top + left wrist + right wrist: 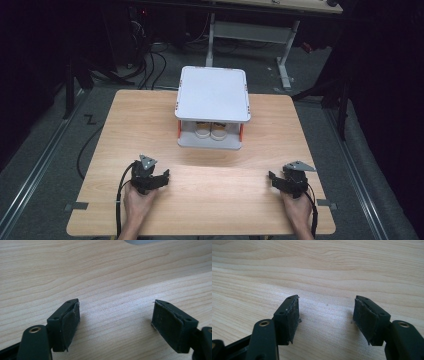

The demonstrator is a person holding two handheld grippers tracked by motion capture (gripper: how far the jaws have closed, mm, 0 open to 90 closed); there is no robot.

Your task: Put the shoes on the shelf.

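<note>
Resting wide-jawed near the table's point(210, 200) front edge, left gripper point(159, 179) and right gripper point(278, 181) face bare wood before the shelf point(213, 95).

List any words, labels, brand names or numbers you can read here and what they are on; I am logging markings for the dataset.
None can be read.
The white two-level stand, the two round items on its lower shelf, the wooden table, the left gripper and the right gripper bear no legible text.
</note>
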